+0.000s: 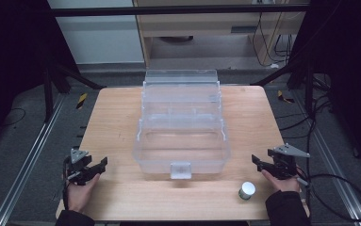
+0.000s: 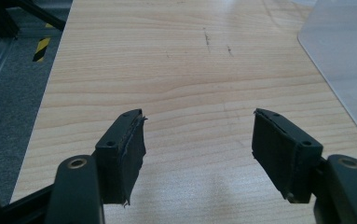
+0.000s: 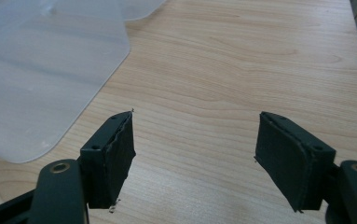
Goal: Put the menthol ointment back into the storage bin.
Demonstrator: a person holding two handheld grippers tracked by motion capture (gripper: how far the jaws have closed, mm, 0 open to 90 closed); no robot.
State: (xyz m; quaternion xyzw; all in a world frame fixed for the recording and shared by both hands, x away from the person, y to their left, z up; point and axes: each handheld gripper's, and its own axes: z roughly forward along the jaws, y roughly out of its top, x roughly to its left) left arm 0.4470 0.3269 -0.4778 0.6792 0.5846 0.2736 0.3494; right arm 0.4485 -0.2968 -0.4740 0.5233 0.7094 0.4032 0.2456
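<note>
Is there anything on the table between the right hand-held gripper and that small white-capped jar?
Nothing visible. The small jar stands alone on bare table, just left of the right hand-held gripper, whose jaws are open. The clear plastic box sits farther back, off that path.

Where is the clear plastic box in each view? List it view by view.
High view: clear plastic box in the middle of the table.
Left gripper view: its side at the upper right edge.
Right gripper view: its side at the upper left.
Shared landmark: the wooden table.
</note>
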